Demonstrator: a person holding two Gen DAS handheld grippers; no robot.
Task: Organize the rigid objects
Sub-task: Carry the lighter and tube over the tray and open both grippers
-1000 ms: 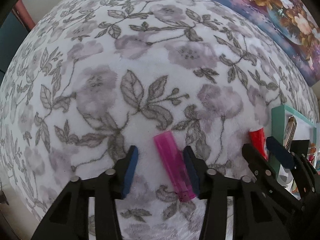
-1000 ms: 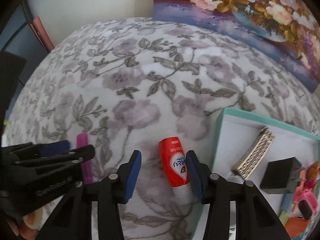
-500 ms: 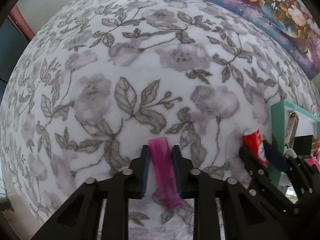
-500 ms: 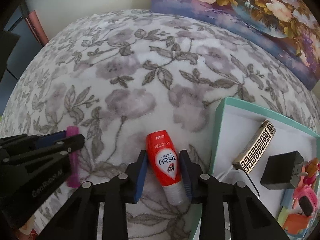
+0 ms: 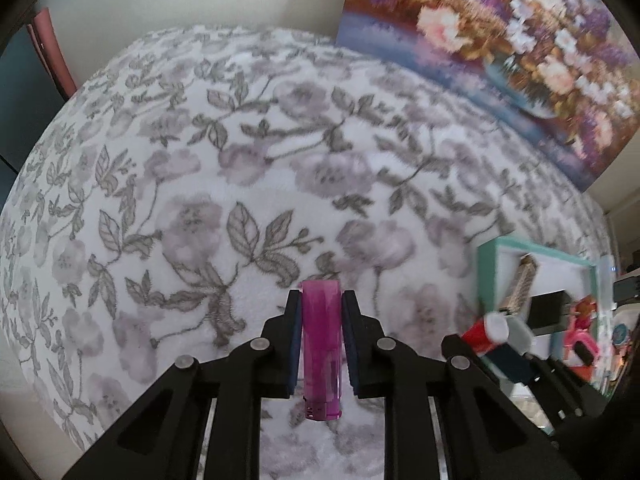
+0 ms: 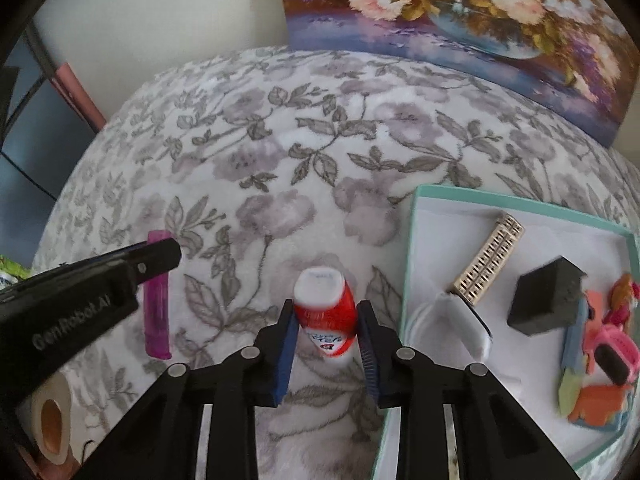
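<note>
Both tongs are clamped: left gripper [image 5: 320, 322] squeezes the pink lighter [image 5: 321, 344], right gripper [image 6: 325, 326] squeezes the red tube [image 6: 326, 312], both above the floral blanket [image 6: 280, 168]. Farther right, the teal box [image 6: 520, 202] holds a gold patterned bar [image 6: 489, 264], black adapter [image 6: 546, 298] and pink toy [image 6: 612, 344].

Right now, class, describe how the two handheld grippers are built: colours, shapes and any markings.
Both are matte black plastic. The left gripper and right gripper each have two angular fingers with triangular cut-outs, silver round rivets and dark blue ribbed pads. White lettering on the left gripper's side seems to read "GenRobot.AI".
</note>
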